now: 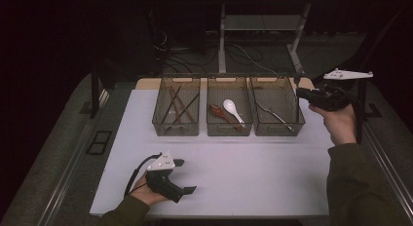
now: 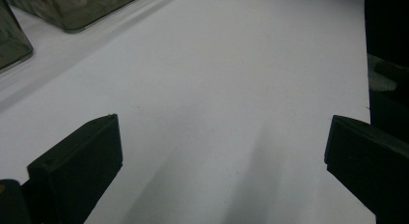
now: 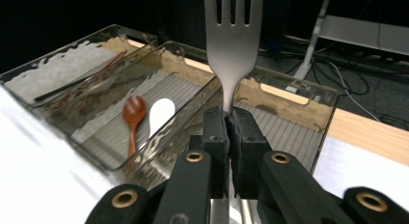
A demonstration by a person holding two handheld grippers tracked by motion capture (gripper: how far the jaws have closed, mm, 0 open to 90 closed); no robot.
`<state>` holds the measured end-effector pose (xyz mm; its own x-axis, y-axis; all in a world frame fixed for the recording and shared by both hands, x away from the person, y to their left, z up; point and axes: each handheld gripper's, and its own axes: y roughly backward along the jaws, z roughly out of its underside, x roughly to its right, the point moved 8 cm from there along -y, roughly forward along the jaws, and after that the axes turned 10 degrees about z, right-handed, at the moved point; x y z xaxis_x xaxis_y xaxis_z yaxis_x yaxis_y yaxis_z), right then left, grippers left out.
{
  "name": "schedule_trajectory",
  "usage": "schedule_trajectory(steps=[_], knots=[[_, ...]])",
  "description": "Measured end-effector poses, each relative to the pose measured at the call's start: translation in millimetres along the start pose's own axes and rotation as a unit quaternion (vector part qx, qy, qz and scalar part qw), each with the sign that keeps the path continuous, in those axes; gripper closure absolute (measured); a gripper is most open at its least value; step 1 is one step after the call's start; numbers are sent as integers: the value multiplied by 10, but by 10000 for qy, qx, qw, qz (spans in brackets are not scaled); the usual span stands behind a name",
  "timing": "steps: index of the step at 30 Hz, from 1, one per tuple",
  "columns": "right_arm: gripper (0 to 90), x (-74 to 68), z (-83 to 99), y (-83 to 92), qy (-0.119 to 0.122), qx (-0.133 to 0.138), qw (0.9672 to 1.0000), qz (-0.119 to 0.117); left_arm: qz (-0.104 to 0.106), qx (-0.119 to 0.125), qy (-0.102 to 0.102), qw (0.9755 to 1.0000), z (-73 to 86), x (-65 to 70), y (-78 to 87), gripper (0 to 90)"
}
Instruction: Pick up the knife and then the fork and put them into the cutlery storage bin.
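1. The left gripper (image 1: pixel 182 176) is held in the person's left hand (image 1: pixel 146 193) low over the near left part of the white table (image 1: pixel 234 172). Its jaws are spread wide apart, and nothing is held between them; in the left gripper view only bare table surface is seen between the two black jaws.
2. Three clear bins are set side by side along the far edge of the table. In the left bin (image 1: pixel 176 105), dark chopsticks (image 1: pixel 178 106) are laid crossing one another.
3. In the middle bin (image 1: pixel 229 106), a brown spoon (image 1: pixel 218 112) and a white spoon (image 1: pixel 232 109) are laid next to each other, bowls toward the far end.
4. In the right bin (image 1: pixel 276 106), a metal utensil (image 1: pixel 272 114) is laid diagonally on the ribbed floor; its kind cannot be told.
5. The right gripper (image 1: pixel 299 93) is held in the person's right hand (image 1: pixel 339 122) at the right bin's outer wall, raised above the table.
6. A metal fork (image 3: pixel 233 40) is clamped by its neck between the closed jaws of the right gripper. In the right gripper view, the tines are pointed upward and away from the jaws, above the right bin (image 3: pixel 289 122), and the fork is clear of the bin floor.
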<state>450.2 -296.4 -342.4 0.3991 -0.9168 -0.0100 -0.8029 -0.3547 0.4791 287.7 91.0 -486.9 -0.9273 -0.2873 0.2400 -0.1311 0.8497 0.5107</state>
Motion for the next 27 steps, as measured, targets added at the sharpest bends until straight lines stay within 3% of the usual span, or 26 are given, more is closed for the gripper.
schedule_trajectory(steps=[11, 18, 27], knots=[[859, 142, -44, -288, -101, -168, 9995, 248, 18, 22, 6, 10000, -4, 2, 0, 0], [859, 203, 135, -487, -58, -589, 9977, 315, 30, 24, 10, 10000, -4, 2, 0, 0], [859, 189, 390, -672, -20, -1262, 9914, 346, 24, 46, 28, 10000, -7, 5, -7, 0]])
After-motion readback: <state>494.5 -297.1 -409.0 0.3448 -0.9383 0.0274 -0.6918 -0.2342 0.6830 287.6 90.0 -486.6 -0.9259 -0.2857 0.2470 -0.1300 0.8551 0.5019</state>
